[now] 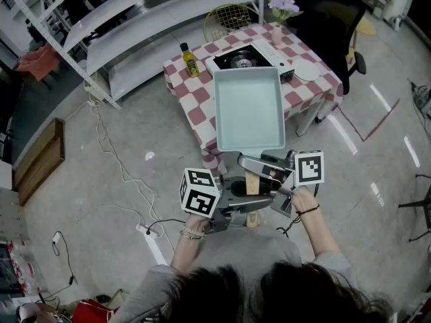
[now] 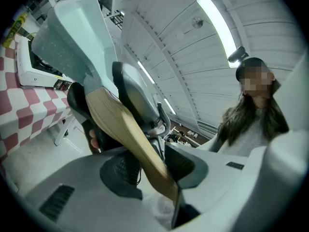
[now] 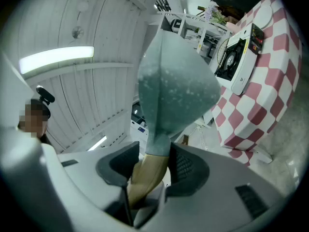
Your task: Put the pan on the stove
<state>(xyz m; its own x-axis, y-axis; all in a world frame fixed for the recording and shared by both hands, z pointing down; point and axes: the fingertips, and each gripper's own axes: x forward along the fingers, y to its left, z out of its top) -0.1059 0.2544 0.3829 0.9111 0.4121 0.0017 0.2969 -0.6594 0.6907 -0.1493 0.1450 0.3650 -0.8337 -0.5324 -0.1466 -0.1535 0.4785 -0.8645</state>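
Nearest the body: left gripper (image 2: 152, 166) and right gripper (image 3: 152, 167), both clamped on the wooden handle (image 2: 116, 120)
Pan (image 1: 248, 110): pale green, rectangular, empty, held in the air, not on the stove
Table (image 1: 202, 116): red-and-white check cloth, partly covered from view by the pan
Stove (image 1: 252, 59): just past the pan's far rim
Beside stove: bottle (image 1: 190, 60) left, plate (image 1: 307, 70) right
Far end: purple flowers (image 1: 283, 7), wire basket (image 1: 229, 17)
Writing: bottle label too small to read

pan's wooden handle (image 1: 252, 182) is mostly buried where the left gripper (image 1: 237, 195) and right gripper (image 1: 259, 167) meet, just slivers showing. out past the jaws the pan (image 1: 248, 110) hides the stove's (image 1: 266, 52) near edge, and the bottle (image 1: 190, 60) label is too tiny to read
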